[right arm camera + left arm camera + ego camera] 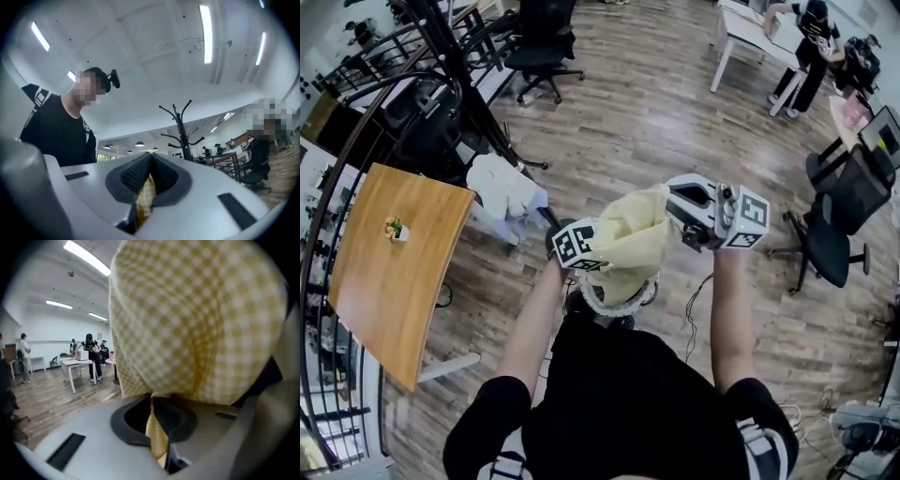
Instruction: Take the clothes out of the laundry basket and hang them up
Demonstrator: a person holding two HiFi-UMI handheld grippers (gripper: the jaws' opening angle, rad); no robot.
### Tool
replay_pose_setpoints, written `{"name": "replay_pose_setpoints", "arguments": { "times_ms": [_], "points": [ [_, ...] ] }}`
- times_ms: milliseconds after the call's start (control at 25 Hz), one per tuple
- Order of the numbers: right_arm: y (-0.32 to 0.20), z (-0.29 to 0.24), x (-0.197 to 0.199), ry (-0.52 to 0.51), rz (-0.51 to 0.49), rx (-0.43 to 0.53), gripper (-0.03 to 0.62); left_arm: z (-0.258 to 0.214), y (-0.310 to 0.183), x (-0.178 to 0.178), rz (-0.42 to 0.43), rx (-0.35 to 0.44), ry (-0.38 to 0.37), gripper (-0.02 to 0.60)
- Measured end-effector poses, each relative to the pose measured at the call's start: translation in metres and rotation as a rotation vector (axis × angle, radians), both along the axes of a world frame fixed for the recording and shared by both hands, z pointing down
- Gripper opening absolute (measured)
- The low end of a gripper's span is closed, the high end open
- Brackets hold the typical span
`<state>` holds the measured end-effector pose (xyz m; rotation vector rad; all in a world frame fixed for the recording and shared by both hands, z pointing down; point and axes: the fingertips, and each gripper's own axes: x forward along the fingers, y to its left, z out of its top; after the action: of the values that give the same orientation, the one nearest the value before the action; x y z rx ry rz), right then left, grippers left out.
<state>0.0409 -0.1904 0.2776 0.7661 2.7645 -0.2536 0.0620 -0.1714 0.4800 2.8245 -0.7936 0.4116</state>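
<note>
Head view: left gripper (589, 247) and right gripper (692, 212) each pinch the yellow checked cloth (636, 239) tight, above the basket (598, 302).

No writing, brand, number or sign can be read on anything in view.

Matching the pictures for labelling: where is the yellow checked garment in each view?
Head view: yellow checked garment bunched at centre.
Left gripper view: fills the upper right, with a fold pinched in the left claw.
Right gripper view: a strip low at centre, pinched in the right claw.
Shared landmark: the white table, top right in the head view and at left in the left gripper view; not in the right.
</note>
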Motion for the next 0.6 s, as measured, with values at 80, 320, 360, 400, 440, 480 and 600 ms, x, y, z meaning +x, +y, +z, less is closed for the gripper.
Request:
{"name": "replay_pose_setpoints", "arguments": {
  "times_ms": [80, 320, 360, 400, 440, 480, 600],
  "points": [
    [-0.013, 0.002, 0.010, -0.009, 0.058, -0.031, 0.009, -0.001, 0.002, 0.004, -0.027, -0.015, 0.091, 0.034],
    [-0.062, 0.011, 0.038, -0.010, 0.222, -0.083, 0.009, -0.017, 0.013, -0.062, -0.275, 0.030, 0.193, 0.029],
    [-0.067, 0.013, 0.040, -0.007, 0.236, -0.085, 0.009, -0.023, 0.017, -0.074, -0.308, 0.046, 0.193, 0.029],
    [-0.070, 0.014, 0.040, -0.006, 0.243, -0.089, 0.009, -0.030, 0.021, -0.085, -0.336, 0.064, 0.185, 0.028],
    [-0.072, 0.015, 0.039, -0.009, 0.246, -0.096, 0.009, -0.038, 0.026, -0.094, -0.363, 0.083, 0.172, 0.028],
    [-0.073, 0.015, 0.037, -0.013, 0.249, -0.104, 0.009, -0.045, 0.030, -0.102, -0.389, 0.102, 0.155, 0.028],
    [-0.082, 0.017, 0.023, -0.005, 0.284, -0.123, 0.009, -0.067, 0.042, -0.121, -0.465, 0.154, 0.111, 0.028]
  ]
}}
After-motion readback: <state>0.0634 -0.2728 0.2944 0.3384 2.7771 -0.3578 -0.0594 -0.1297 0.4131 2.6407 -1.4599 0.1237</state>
